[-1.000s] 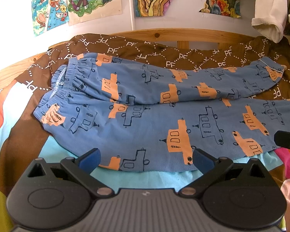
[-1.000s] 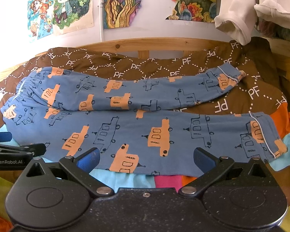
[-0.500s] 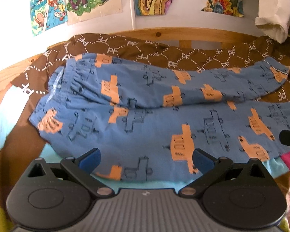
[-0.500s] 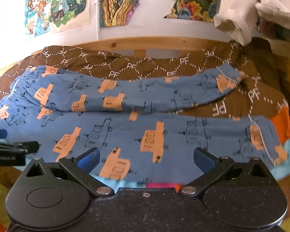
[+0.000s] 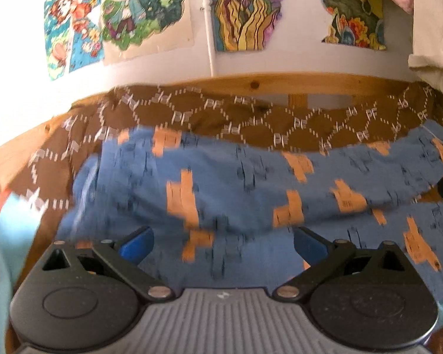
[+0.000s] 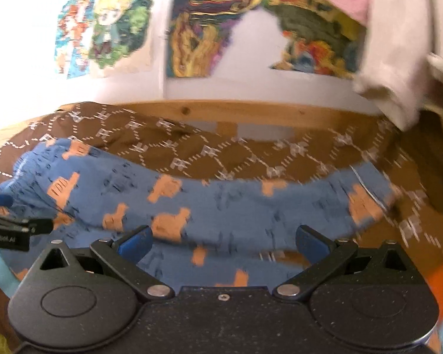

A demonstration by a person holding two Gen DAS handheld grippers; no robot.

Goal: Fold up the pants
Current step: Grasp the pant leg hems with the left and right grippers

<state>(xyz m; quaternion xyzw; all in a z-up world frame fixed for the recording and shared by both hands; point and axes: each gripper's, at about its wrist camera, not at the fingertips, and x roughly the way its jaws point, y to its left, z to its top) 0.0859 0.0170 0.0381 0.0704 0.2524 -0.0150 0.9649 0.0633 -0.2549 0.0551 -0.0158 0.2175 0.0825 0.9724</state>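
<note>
Both grippers have been lowered toward the near trouser leg since the earlier frames. Left gripper (image 5: 221, 243) and right gripper (image 6: 223, 242) are held spread wide, nothing pinched. Blue pyjama pants (image 5: 251, 183) lie spread lengthwise on the brown quilt (image 5: 251, 118), waistband at 9 o'clock. The near edge is best pinched by both at once and lifted evenly toward 12 o'clock.

The pants (image 5: 251, 177) are blue with orange and dark-outlined prints; the blanket (image 5: 251, 118) is brown with a white diamond pattern.
</note>
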